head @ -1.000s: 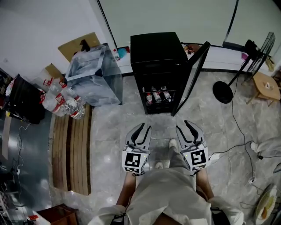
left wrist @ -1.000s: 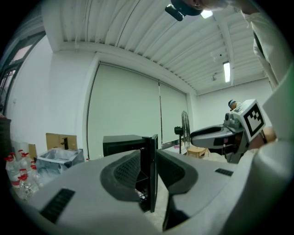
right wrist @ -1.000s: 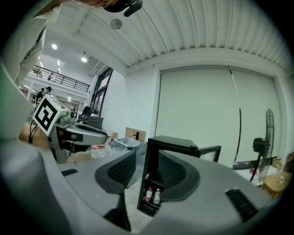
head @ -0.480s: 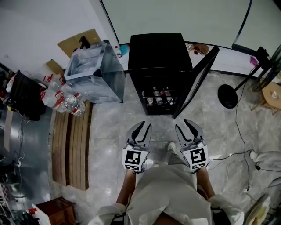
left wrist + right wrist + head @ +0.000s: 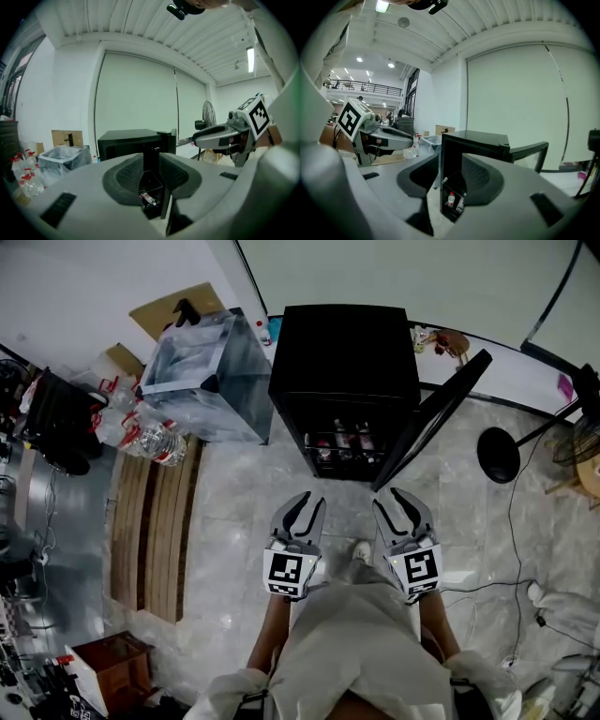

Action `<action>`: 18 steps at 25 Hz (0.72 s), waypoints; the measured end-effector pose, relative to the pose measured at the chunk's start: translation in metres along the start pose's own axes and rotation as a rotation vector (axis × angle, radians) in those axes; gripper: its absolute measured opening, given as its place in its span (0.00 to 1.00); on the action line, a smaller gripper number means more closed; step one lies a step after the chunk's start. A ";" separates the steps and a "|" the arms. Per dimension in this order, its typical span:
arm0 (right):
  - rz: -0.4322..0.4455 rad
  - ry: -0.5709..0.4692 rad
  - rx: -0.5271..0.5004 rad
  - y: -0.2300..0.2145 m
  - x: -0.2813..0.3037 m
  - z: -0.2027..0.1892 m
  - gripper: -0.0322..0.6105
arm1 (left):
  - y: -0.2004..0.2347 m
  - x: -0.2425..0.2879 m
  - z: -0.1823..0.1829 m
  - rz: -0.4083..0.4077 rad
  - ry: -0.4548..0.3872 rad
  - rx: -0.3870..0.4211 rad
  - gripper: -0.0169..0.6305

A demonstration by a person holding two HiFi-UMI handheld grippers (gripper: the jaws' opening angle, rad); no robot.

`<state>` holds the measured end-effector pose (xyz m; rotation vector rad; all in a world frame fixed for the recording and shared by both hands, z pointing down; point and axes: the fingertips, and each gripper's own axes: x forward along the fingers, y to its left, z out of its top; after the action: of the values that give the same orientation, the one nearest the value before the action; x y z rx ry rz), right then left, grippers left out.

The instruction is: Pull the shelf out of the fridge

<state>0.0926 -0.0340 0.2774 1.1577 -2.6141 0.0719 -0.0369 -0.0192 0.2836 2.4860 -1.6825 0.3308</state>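
Grey marble floor (image 5: 234, 512): open black fridge (image 5: 344, 362), bottle-loaded shelf (image 5: 342, 448) faces person; left hand-held gripper (image 5: 307, 501), right hand-held gripper (image 5: 392, 496) closed, empty.

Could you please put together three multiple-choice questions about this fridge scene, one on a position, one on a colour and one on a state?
1. In the head view, what stands just left of the fridge?
A) a clear plastic bin
B) a floor fan
C) a wooden stool

2. What colour is the fridge's cabinet?
A) white
B) silver
C) black

3. How is the fridge door?
A) shut
B) swung open
C) taken off and lying on the floor

Answers: 1 A, the see-through bin sits next to the fridge's left side. 2 C, its top and sides are black. 3 B, the door stands out at an angle on the right, and bottles show inside.
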 end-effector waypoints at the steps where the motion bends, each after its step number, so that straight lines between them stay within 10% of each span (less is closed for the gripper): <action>1: 0.006 -0.001 0.003 -0.006 0.003 -0.001 0.29 | -0.001 0.005 0.000 0.006 0.006 0.005 0.20; 18: -0.008 0.030 0.210 -0.039 0.065 -0.058 0.28 | 0.027 0.076 -0.055 0.065 0.047 -0.093 0.20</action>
<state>0.0926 -0.0978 0.3483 1.2228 -2.6248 0.3666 -0.0404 -0.0855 0.3548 2.3435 -1.7226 0.3077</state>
